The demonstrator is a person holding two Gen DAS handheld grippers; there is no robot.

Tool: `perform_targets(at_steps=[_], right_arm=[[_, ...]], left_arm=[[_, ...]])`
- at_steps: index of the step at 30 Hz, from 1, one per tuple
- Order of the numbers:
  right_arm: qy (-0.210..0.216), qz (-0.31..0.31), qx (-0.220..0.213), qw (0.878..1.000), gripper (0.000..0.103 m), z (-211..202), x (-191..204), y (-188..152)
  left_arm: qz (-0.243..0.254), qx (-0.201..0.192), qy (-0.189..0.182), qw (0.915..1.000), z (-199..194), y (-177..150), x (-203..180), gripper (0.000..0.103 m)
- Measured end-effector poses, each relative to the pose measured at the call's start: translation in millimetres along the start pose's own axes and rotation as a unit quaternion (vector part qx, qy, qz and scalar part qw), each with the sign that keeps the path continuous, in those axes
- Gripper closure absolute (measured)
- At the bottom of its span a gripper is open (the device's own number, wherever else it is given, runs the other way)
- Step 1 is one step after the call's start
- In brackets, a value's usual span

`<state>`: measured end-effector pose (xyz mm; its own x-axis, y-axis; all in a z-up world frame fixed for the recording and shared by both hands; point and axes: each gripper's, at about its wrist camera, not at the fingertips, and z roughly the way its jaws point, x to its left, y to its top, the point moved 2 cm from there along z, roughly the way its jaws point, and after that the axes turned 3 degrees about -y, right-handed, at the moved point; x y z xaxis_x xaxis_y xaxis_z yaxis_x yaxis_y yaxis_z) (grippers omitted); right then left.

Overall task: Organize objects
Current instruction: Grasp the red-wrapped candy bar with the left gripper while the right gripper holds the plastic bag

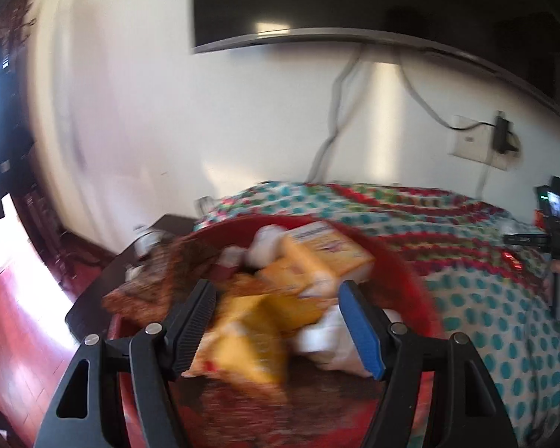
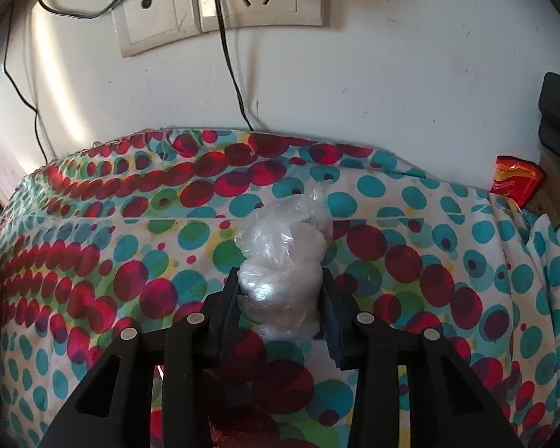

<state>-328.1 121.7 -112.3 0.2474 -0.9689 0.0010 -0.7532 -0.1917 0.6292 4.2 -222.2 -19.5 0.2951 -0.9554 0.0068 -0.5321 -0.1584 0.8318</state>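
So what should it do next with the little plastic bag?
Probably lift it. The right hand-held gripper is shut on the bag, which lies on the dotted cloth. The red basket already holds other things, so the bag likely goes there.

Each camera rides its own gripper, looking forward and downward along the fingers. The left view hangs close over a red basket (image 1: 410,261), facing the wall; the right sits low above the dotted cloth (image 2: 429,224), which both views share.
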Motion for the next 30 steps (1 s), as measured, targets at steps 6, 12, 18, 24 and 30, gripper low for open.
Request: perform_targets(at_steps=[6,12,18,24,30], right_arm=[[0.005,0.002,-0.005,1.0,0.066,-17.2,-12.3,-17.6],[0.004,-0.006,0.002,1.0,0.067,-36.5,-34.0,-41.9],[0.003,-0.006,0.0,1.0,0.066,-54.5,-55.8,-61.8],[0.005,-0.001,0.004,1.0,0.066,-52.0,-57.5,-62.2],[0.025,0.015,0.001,1.0,0.066,-52.6,-63.2,-63.1]], left_arm=[[0.051,0.007,-0.06,0.9969,6.1,13.6,-77.9,0.032],[0.04,0.068,-0.157,0.9845,39.2,24.9,-155.0,0.032],[0.045,0.143,-0.206,0.9669,87.2,32.4,-240.6,0.032],[0.017,0.204,-0.218,0.9543,131.0,29.0,-305.5,0.032],[-0.026,0.245,-0.213,0.9455,164.8,26.5,-336.6,0.032]])
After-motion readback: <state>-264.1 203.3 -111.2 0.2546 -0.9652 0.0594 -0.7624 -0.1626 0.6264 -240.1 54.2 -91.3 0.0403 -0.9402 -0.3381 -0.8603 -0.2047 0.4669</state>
